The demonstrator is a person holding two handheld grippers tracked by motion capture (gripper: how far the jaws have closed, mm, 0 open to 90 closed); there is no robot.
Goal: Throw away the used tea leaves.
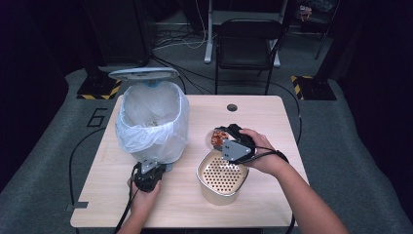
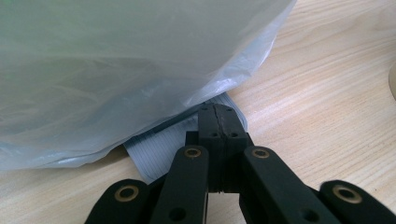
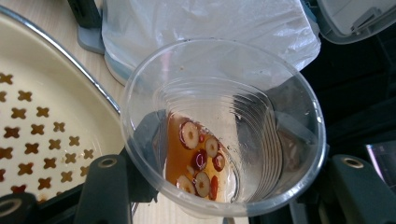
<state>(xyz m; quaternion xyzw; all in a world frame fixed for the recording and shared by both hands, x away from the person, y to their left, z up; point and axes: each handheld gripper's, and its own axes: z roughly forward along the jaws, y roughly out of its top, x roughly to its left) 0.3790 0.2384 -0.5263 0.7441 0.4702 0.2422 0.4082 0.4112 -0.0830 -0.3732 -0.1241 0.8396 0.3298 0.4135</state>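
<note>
One clear plastic cup (image 3: 224,130) of amber liquid and fruit slices, pinched by right gripper (image 1: 229,141); one perforated pot (image 1: 222,178), one lined bin (image 1: 153,122) on bench (image 1: 272,117); left gripper (image 2: 219,126) pressed together.

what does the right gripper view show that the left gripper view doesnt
Right gripper view: a clear plastic cup held between the right tongs, tilted, with amber liquid and sliced fruit pieces inside, plus the cream perforated strainer pot beside it.

Left gripper view: the left tongs, shut, their tips on the bin's grey ribbed pedal.

Both: the white bag lining the bin and the wooden table.
</note>
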